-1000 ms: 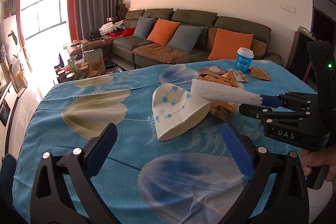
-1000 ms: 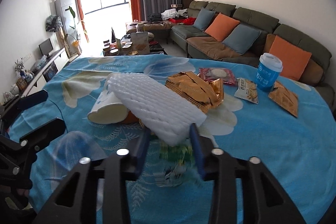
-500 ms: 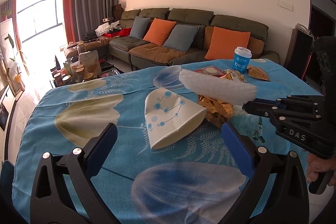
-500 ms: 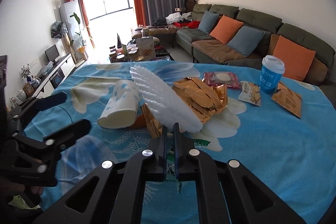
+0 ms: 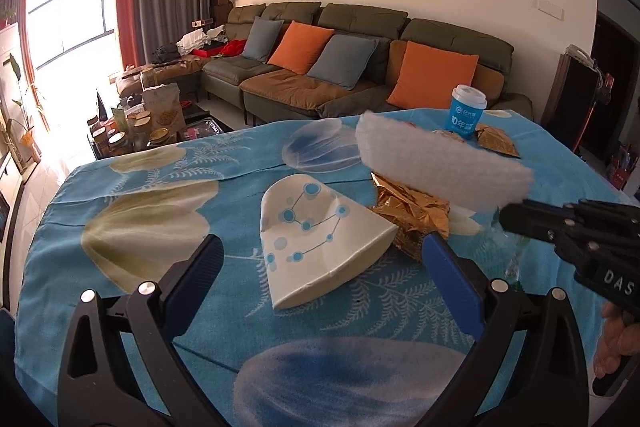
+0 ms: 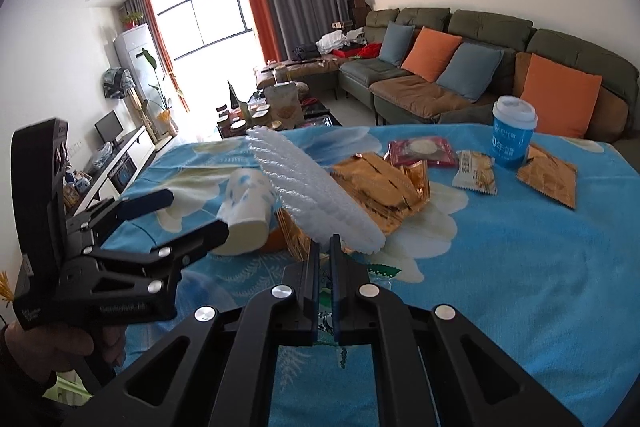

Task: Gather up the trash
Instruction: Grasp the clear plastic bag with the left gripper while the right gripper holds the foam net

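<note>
My right gripper (image 6: pixel 325 247) is shut on a white ridged foam sheet (image 6: pixel 308 195) and holds it tilted above the table; the sheet shows in the left wrist view (image 5: pixel 440 163) with the right gripper (image 5: pixel 508 219) beneath it. My left gripper (image 5: pixel 320 259) is open and empty, its fingers on either side of a crushed white paper cup with blue dots (image 5: pixel 316 239) that lies on its side. It also shows in the right wrist view (image 6: pixel 192 215) beside the cup (image 6: pixel 248 203). Gold wrappers (image 6: pixel 380 183) lie behind the cup.
A blue lidded cup (image 6: pixel 512 131), a red wrapper (image 6: pixel 420 151), a white snack packet (image 6: pixel 476 171) and a gold packet (image 6: pixel 548 179) lie at the table's far side. The table has a blue floral cloth (image 5: pixel 160 187). A sofa stands behind.
My right gripper closed on the foam sheet and lifted it, turning it edge-up. My left gripper moved closer to the crushed cup.
</note>
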